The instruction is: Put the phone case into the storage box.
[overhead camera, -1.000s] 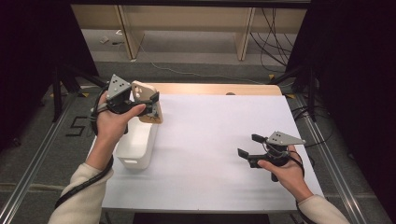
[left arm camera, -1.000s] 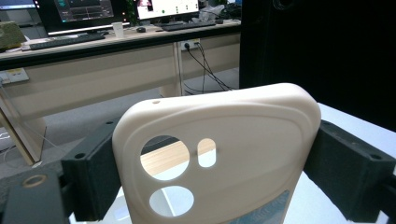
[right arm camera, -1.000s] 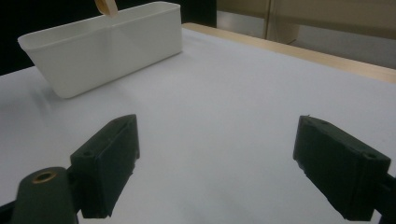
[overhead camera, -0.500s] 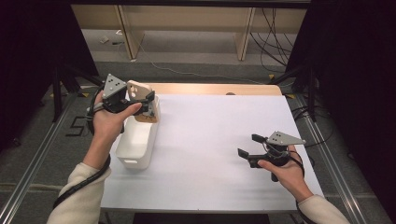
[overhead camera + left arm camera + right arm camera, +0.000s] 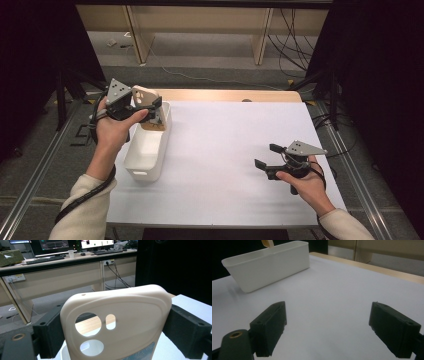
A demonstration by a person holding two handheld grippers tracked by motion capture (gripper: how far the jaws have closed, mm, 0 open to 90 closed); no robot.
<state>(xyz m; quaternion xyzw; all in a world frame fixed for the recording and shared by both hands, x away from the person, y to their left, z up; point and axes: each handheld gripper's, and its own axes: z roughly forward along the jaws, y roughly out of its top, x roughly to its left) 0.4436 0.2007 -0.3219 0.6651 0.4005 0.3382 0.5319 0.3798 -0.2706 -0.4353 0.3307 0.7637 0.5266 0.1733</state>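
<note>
Phone case [image 5: 145,97], a beige one with round camera cut-outs, sits clamped in the left gripper [image 5: 150,106] in the high view, held above the far end of the white bin [image 5: 145,150] at the left edge of the white table sheet [image 5: 225,150]; the case stands roughly upright between the jaws, its lower part over the bin's opening. In that same view the right gripper [image 5: 265,157] rests low over the sheet on the right side, well apart from both bin and case, its jaws spread with nothing between them. In the left gripper view the phone case [image 5: 117,325] spans the whole gap between the two black jaws, each pad pressed against one side edge, so the left gripper is pinching the case across its width; the cut-outs show the sheet and a wooden table edge [image 5: 87,325] behind. In the right gripper view the jaws stand wide apart over bare white sheet, the white bin [image 5: 267,265] lies farther off at upper left, and a sliver of the beige phone case [image 5: 267,243] hangs just above its rim. Compared with a second ago, the left hand and the case have shifted slightly toward the far left, while the right gripper has kept its place and its spread.
</note>
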